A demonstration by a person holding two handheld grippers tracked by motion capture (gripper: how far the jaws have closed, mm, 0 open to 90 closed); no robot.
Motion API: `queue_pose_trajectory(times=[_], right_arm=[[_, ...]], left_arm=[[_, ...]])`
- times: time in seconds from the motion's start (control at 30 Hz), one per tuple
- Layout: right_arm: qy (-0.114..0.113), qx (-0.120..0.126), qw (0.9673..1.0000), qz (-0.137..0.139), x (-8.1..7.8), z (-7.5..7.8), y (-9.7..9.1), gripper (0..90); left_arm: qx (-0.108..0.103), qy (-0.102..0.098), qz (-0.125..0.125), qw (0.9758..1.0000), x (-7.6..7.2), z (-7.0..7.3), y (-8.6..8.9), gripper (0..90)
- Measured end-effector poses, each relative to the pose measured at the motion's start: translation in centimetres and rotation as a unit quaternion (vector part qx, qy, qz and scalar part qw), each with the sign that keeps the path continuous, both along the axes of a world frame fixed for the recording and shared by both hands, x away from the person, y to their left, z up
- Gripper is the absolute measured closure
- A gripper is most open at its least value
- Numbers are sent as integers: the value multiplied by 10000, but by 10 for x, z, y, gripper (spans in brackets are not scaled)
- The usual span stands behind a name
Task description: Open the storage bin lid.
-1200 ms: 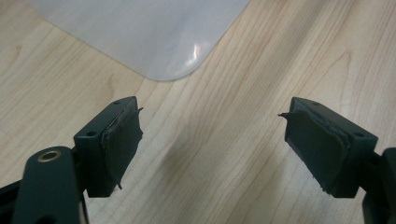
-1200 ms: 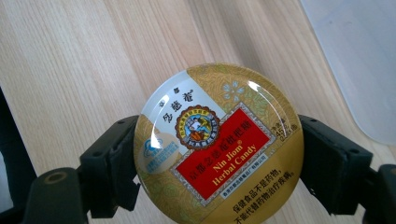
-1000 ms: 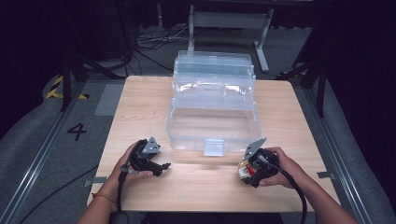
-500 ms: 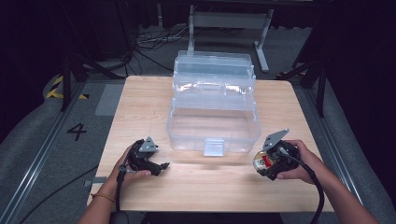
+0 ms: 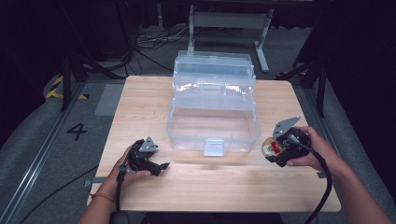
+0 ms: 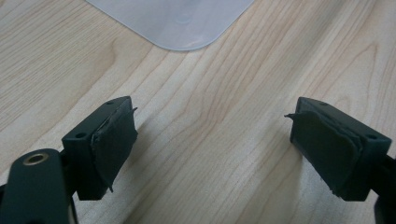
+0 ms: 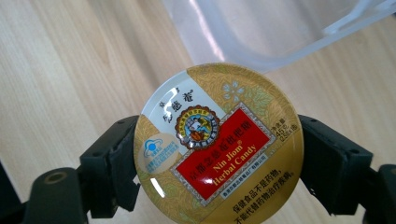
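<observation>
Where cables cross floor, wooden table stands.

Both grippers are chunky black handhelds. The left gripper and right gripper each carry a grey three-cornered plate on top and trail a black cable toward the table's near edge. Up close, the jaws are blocky black plastic with small screw holes, and the dark pads look frayed at the edges. Forearms are bare, with a thin orange band on the left wrist.
</observation>
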State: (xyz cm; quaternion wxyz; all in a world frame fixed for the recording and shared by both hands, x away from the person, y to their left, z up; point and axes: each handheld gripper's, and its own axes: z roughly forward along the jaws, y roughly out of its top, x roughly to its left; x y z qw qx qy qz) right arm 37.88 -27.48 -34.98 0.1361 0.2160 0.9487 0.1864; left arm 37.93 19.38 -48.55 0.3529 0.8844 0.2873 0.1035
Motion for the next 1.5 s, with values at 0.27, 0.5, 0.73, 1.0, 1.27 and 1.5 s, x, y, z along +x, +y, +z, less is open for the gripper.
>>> queue_pose_trajectory(times=[0.27, 0.5, 0.73, 1.0, 1.27, 1.5], right_arm=[[-455, 142, 9989, 22, 14, 20, 5, 205], [-593, 143, 9978, 251, 29, 31, 22, 205], [-495, 52, 9983, 303, 51, 29, 42, 205], [-360, -28, 9988, 328, 73, 19, 57, 205], [-164, -113, 9986, 489, 83, 9, 71, 205], [25, -256, 9979, 599, 90, -1, 80, 205]], left_arm=[[2, 0, 5, 10000, 0, 0, 0, 146], [4, -1, 3, 10000, 0, 0, 0, 146], [2, 0, 4, 10000, 0, 0, 0, 146], [5, -1, 2, 10000, 0, 0, 0, 146], [2, -1, -6, 10000, 0, 0, 0, 146], [1, -1, -5, 10000, 0, 0, 0, 146]])
